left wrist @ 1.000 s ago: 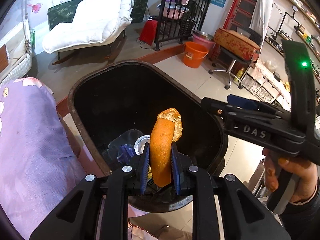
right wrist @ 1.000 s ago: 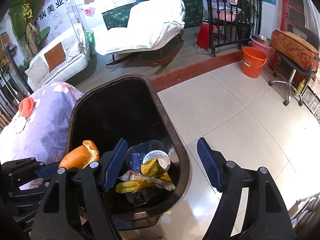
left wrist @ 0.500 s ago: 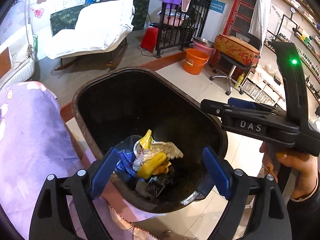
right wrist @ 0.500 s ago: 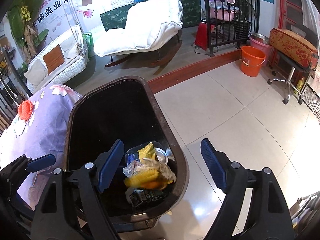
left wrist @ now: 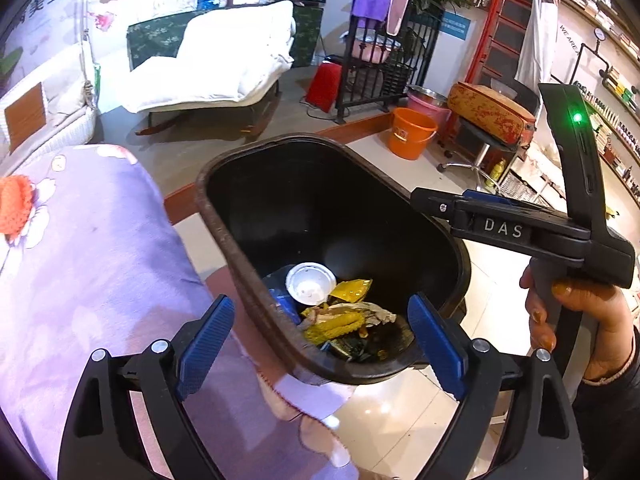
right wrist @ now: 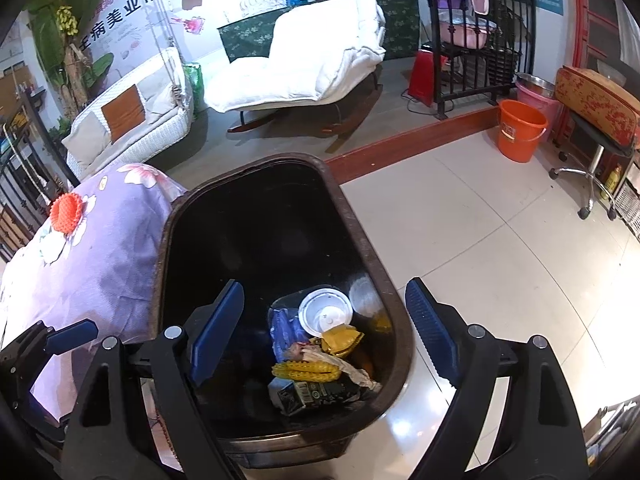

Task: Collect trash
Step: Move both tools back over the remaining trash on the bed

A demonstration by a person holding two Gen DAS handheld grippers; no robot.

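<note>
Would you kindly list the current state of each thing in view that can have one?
Trash bin: lidless, holding trash at the bottom.
Left tool: open, empty, above the bin.
Right tool: opening, nothing between its pads, above the bin.
White cup: lying in the bin.
Corn cob: lying atop the trash.
Orange bucket: upright on the floor.

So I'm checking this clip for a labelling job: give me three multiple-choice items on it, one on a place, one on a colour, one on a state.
1. Where is the white round lid?
A. on the floor
B. inside the black bin
C. on the purple cloth

2. What colour is the bucket?
A. orange
B. green
C. white

3. What does the left gripper hold?
A. a cup
B. a peel
C. nothing

Key: B, the lid lies among the trash in the bin; A, the bucket is plainly orange; C, the jaws stand wide with nothing between them.
</note>
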